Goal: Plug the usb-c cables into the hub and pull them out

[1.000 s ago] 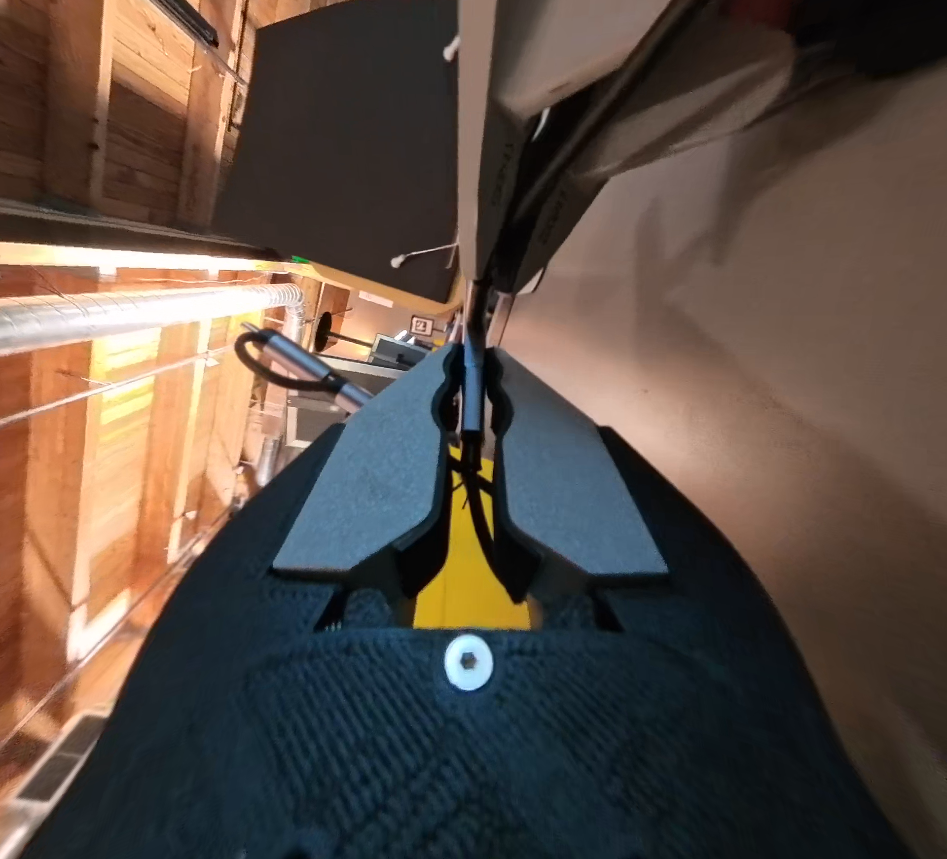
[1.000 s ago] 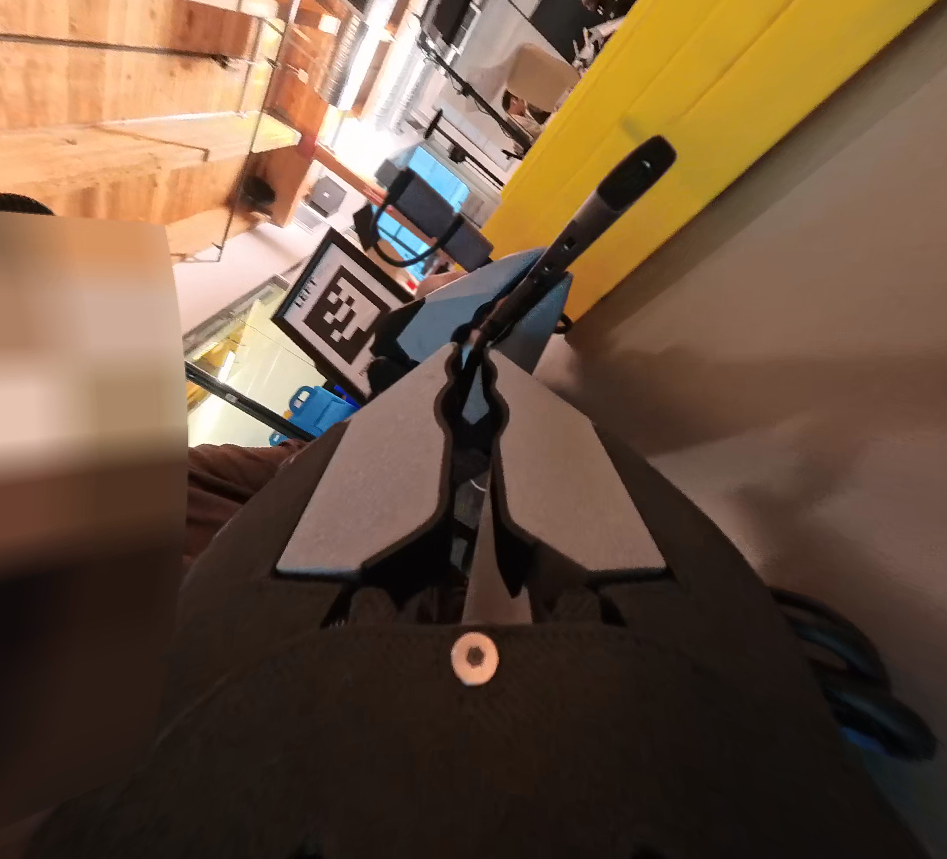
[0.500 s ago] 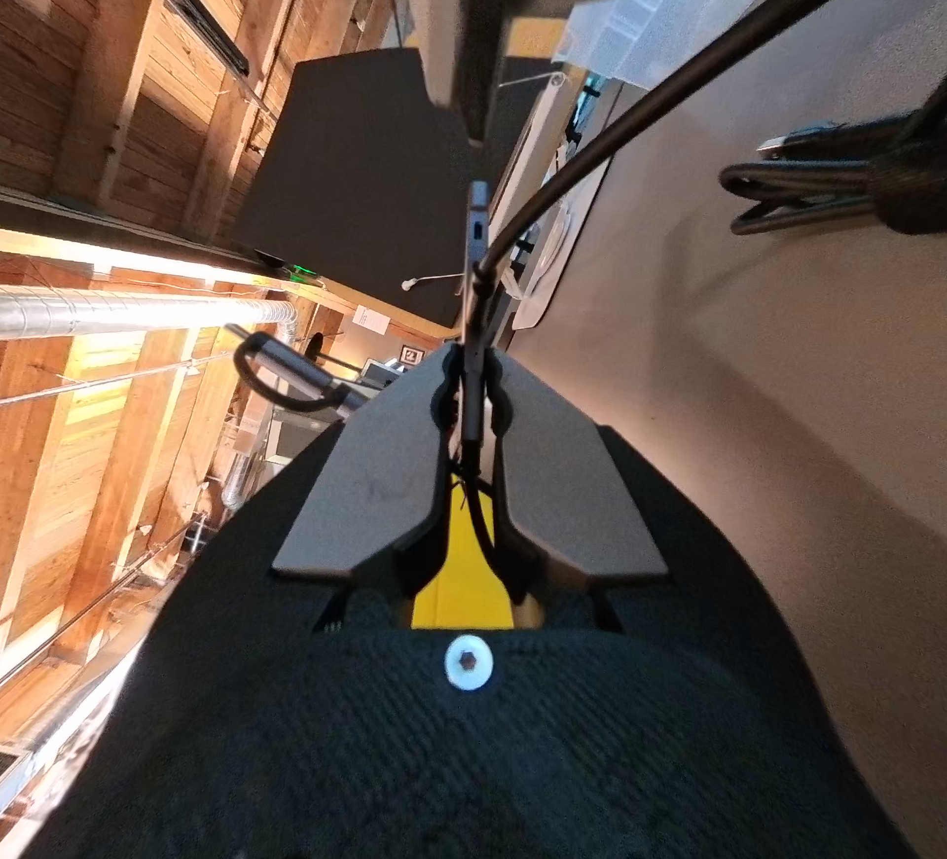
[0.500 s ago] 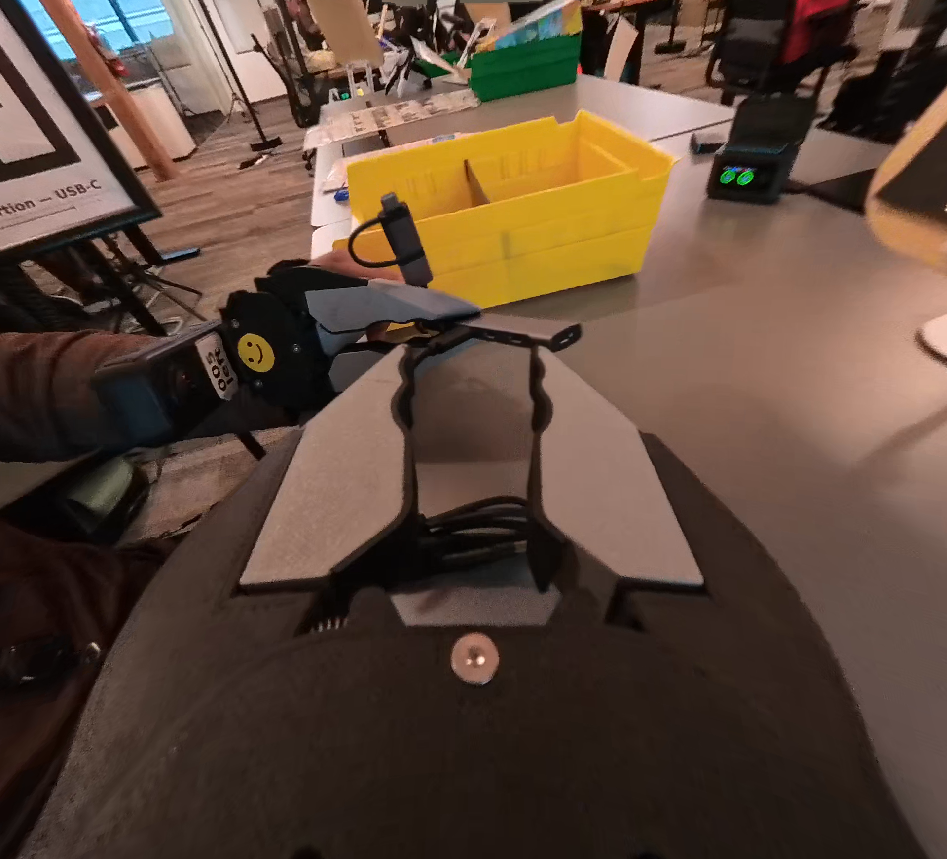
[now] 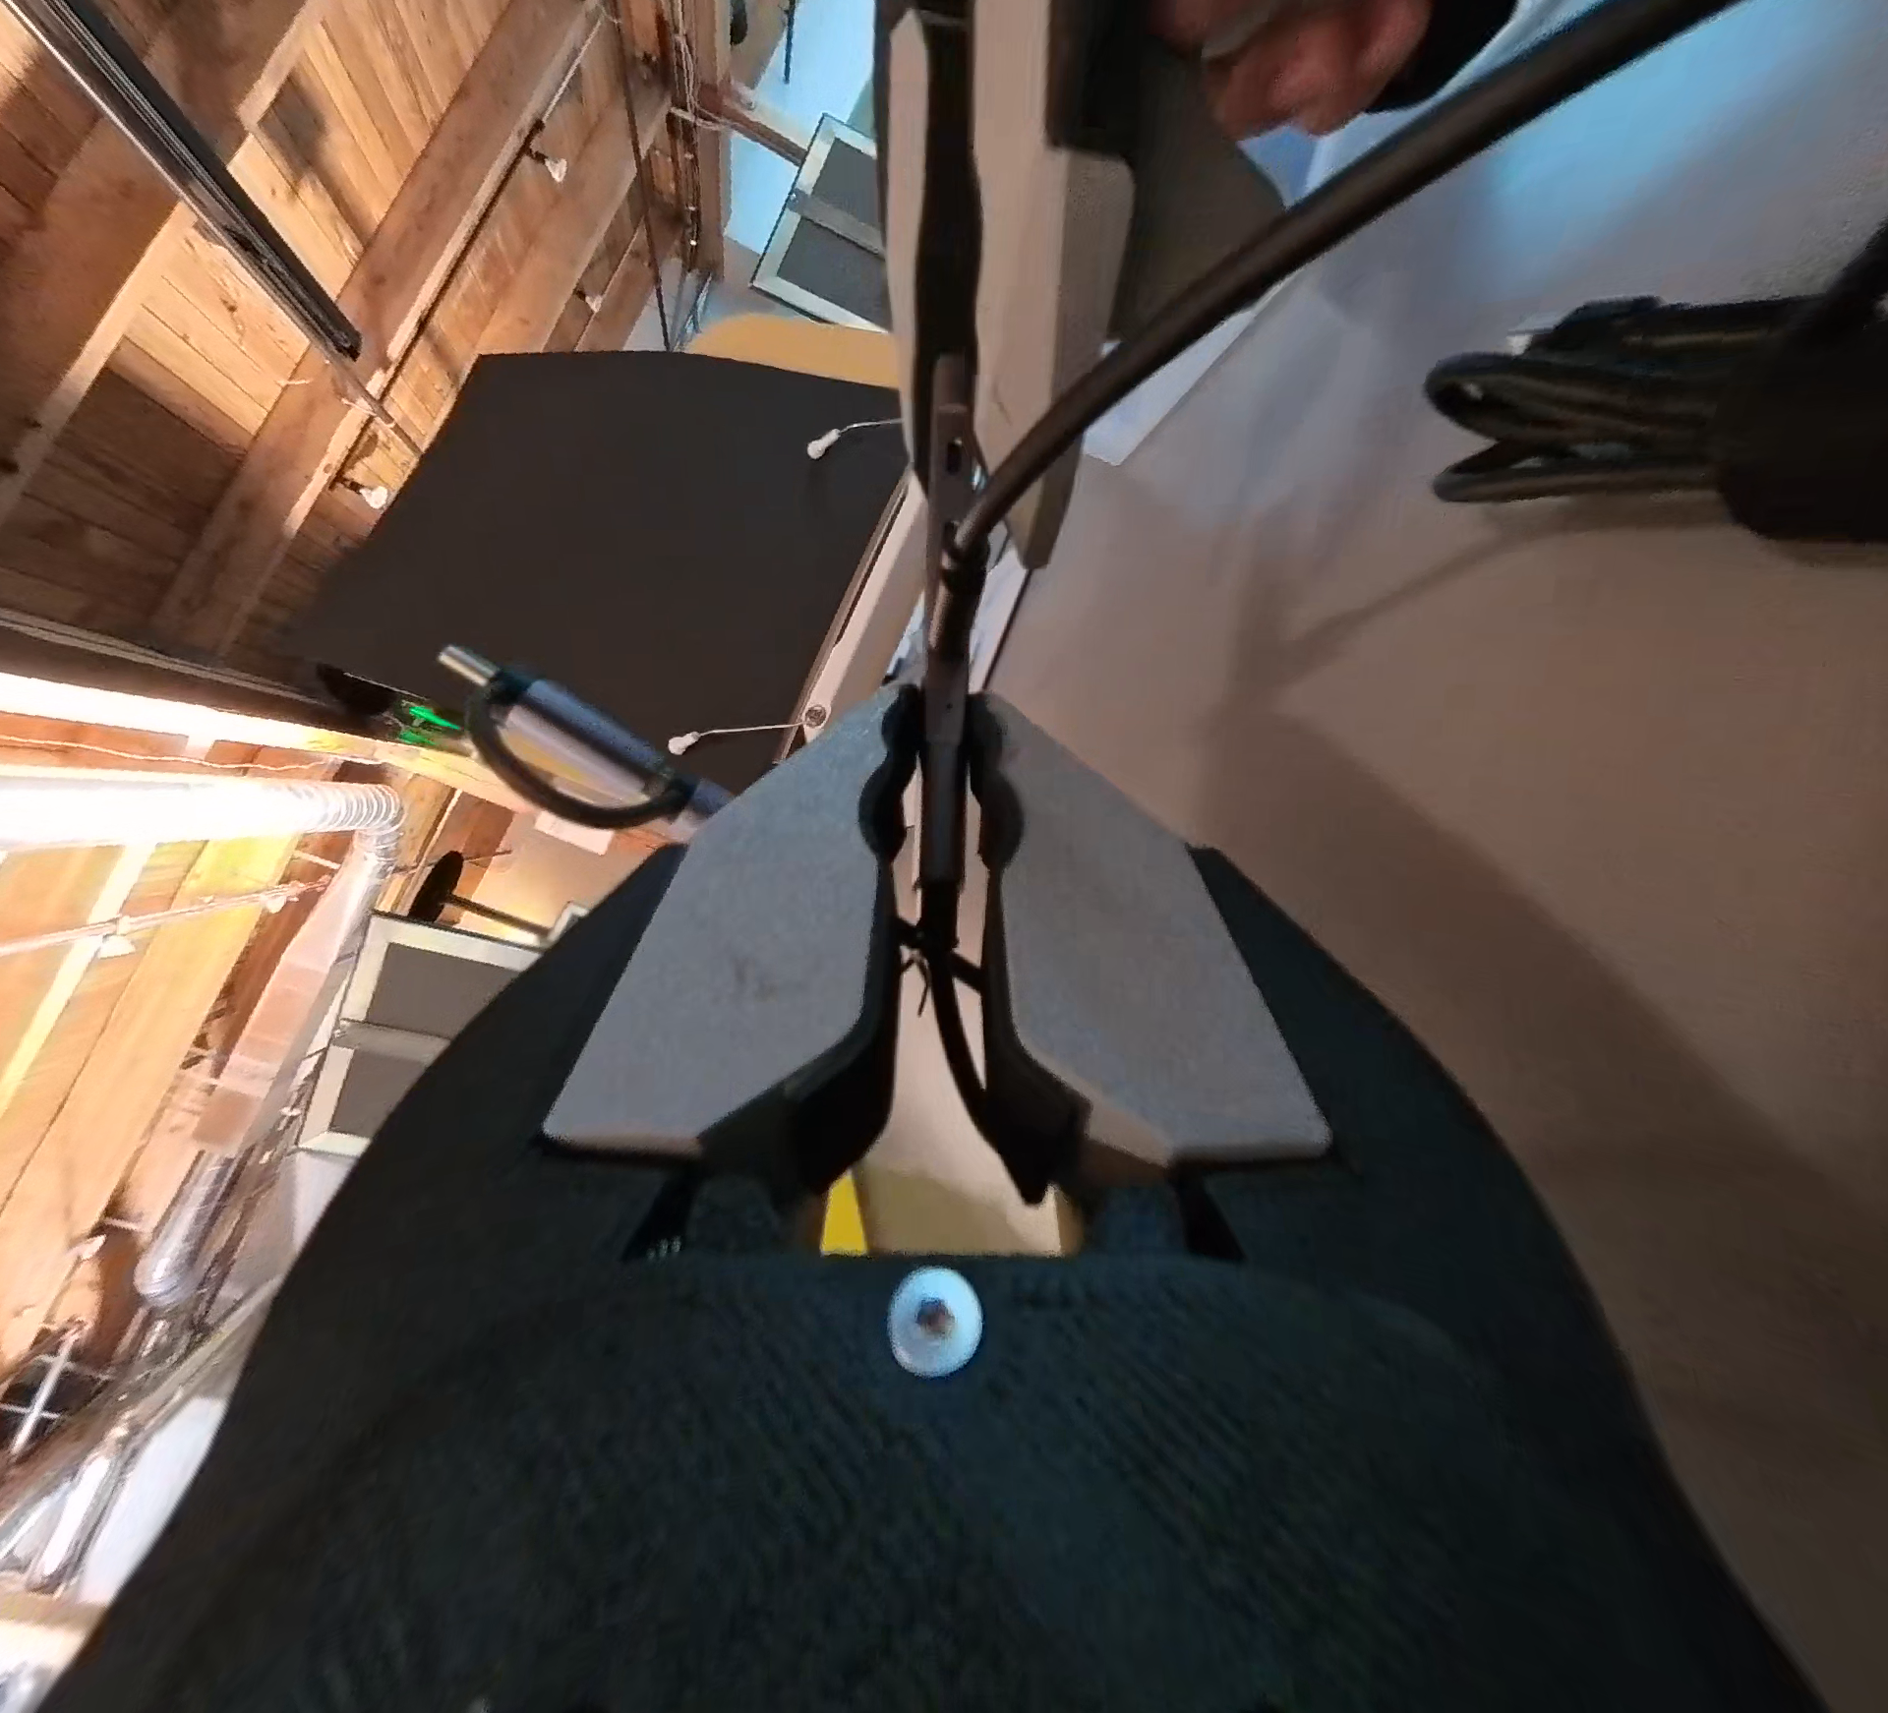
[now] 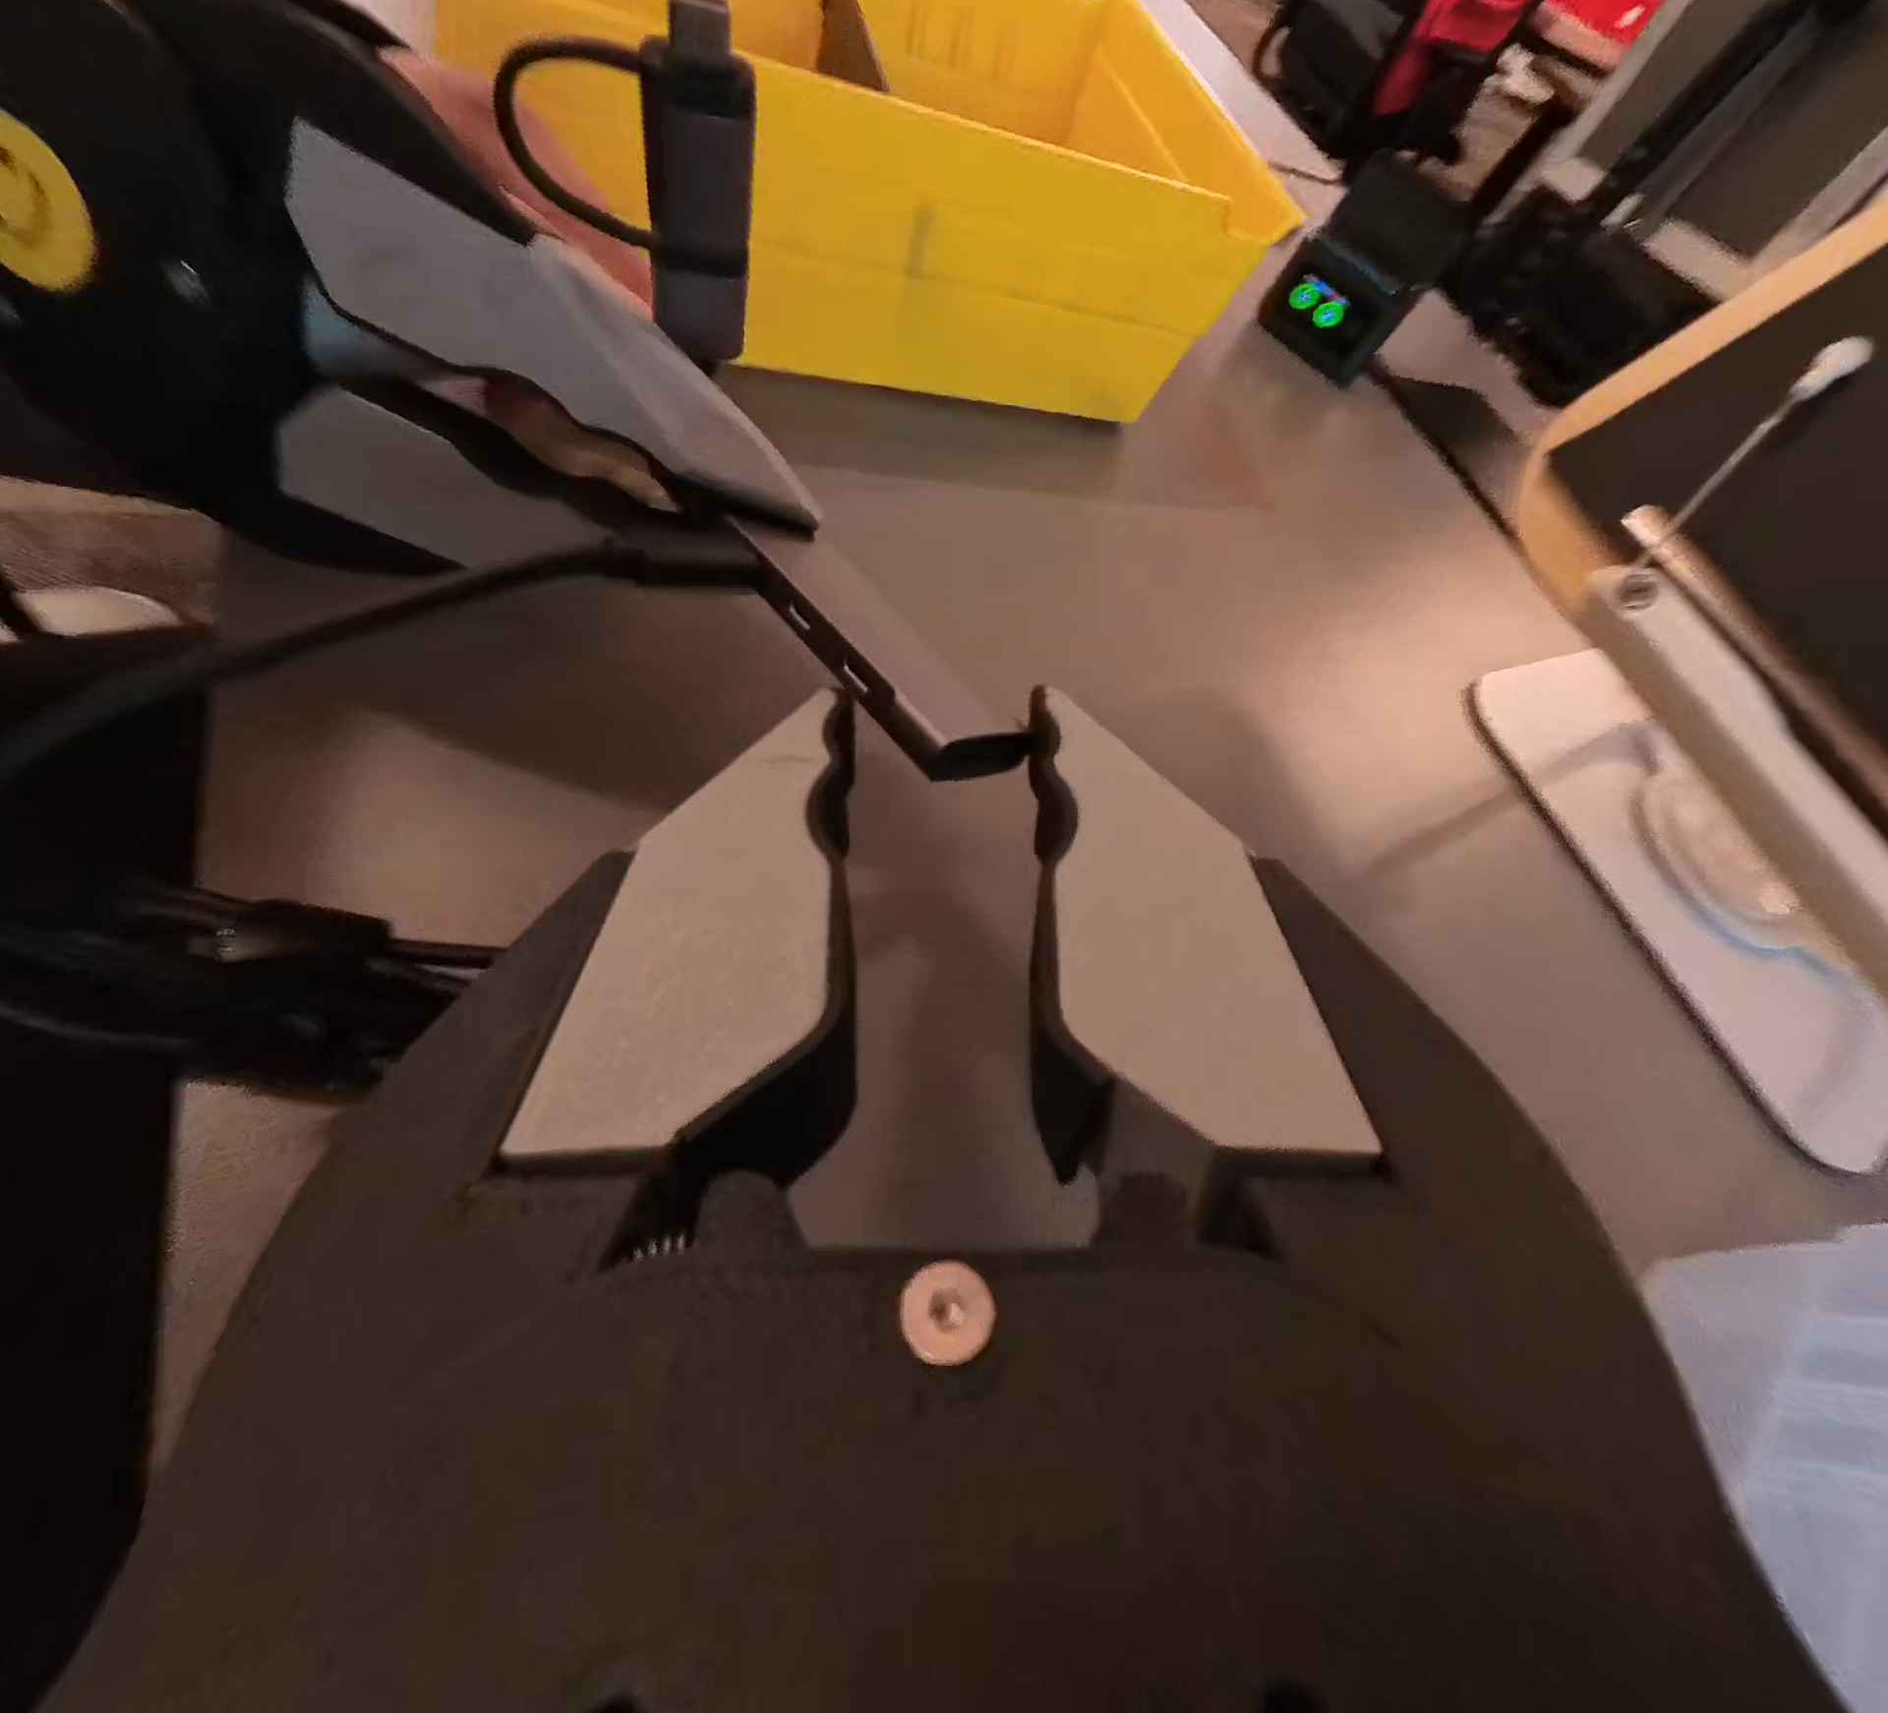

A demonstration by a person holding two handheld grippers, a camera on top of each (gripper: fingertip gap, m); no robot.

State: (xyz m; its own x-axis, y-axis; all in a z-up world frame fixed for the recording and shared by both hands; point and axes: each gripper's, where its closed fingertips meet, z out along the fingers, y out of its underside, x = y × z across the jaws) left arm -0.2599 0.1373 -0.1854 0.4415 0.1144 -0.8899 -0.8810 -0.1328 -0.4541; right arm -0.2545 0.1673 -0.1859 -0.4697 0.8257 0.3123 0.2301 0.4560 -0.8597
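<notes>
My left gripper [image 5: 942, 709] is shut on the thin dark hub [image 5: 952, 448], which shows edge-on. A black usb-c cable [image 5: 1226, 254] is plugged into the hub's side and curves off to the upper right. The hub's own short lead with a grey plug [image 5: 572, 744] loops beside my left finger. In the right wrist view my right gripper [image 6: 938, 714] is open, and the free end of the hub [image 6: 879, 642] lies between its fingertips. The left gripper [image 6: 715, 499] holds the other end, with the plugged cable [image 6: 409, 612] running left and the lead's plug [image 6: 700, 162] standing up.
A yellow bin [image 6: 971, 162] stands behind the hub on the grey table [image 6: 1226, 561]. A small black device with green lights [image 6: 1328, 305] is at the back right. A bundle of black cables [image 6: 255, 969] lies at the left. A white tray [image 6: 1686, 898] is at the right.
My right gripper was shut on the cable's plug; it opened, let go and moved down until the hub's free end lies between its fingers. The cable now sits in the hub. My left gripper kept its hold.
</notes>
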